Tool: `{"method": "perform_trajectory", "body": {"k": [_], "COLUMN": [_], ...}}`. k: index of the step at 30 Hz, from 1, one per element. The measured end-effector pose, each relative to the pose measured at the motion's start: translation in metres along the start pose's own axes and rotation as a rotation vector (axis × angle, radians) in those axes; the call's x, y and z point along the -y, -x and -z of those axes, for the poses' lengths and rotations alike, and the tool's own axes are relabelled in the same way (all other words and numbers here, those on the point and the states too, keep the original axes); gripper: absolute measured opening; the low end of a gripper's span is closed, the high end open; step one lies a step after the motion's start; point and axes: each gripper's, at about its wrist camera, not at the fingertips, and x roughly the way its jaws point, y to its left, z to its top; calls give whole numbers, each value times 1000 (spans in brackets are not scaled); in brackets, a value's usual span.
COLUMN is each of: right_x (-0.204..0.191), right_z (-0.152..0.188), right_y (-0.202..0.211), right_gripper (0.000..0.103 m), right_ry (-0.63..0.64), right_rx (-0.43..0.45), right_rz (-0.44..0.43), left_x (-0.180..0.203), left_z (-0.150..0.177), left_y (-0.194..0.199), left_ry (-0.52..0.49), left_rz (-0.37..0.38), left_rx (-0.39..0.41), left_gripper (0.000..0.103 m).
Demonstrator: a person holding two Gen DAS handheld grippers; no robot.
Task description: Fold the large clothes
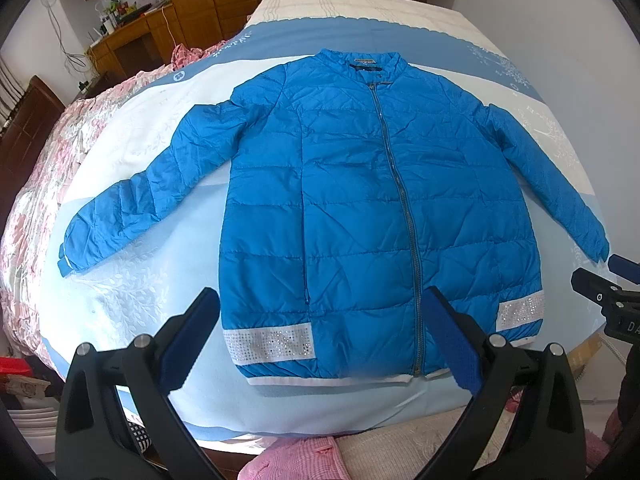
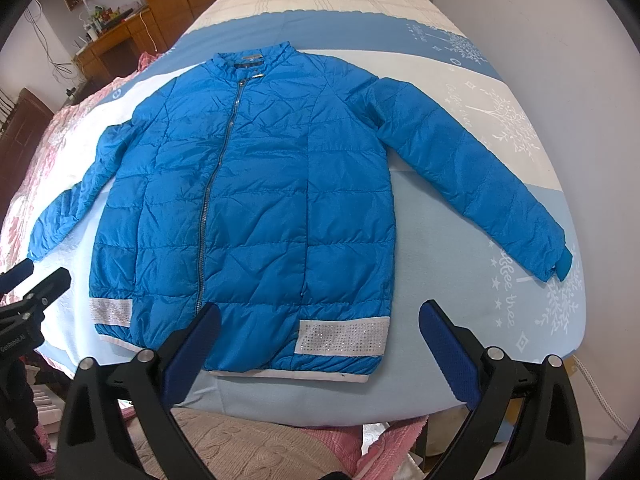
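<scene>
A blue quilted jacket (image 1: pixel 360 208) lies flat and zipped on the bed, collar far, hem near, both sleeves spread outward. It also shows in the right wrist view (image 2: pixel 256 208). White sequined bands sit at the hem corners. My left gripper (image 1: pixel 320 312) is open and empty, hovering over the hem's left half. My right gripper (image 2: pixel 320 328) is open and empty over the hem's right half. The right gripper shows at the right edge of the left wrist view (image 1: pixel 612 292), near the right sleeve cuff (image 1: pixel 596 244). The left gripper shows at the left edge of the right wrist view (image 2: pixel 28 292).
The bed (image 1: pixel 132 288) has a pale blue and white cover. A pink floral quilt (image 1: pixel 36 200) lies along its left side. Pink and beige cloths (image 2: pixel 256 444) are piled at the near edge. A wooden desk (image 1: pixel 132 40) and wardrobe stand at the far left.
</scene>
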Motion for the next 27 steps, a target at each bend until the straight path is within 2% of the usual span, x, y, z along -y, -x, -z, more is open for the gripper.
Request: {"method": "perform_trajectory", "body": {"k": [27], "right_x": [0], "right_z": [-1], "right_y": [0], "right_gripper": [99], "right_ry": [-4], "right_rx": [0], "right_rz": [0], "left_x": [3], "left_z": [-1], "left_y": [-2], "left_ry": [1], "left_rz": [-6], "left_rx": [6], "left_gripper": [99]}}
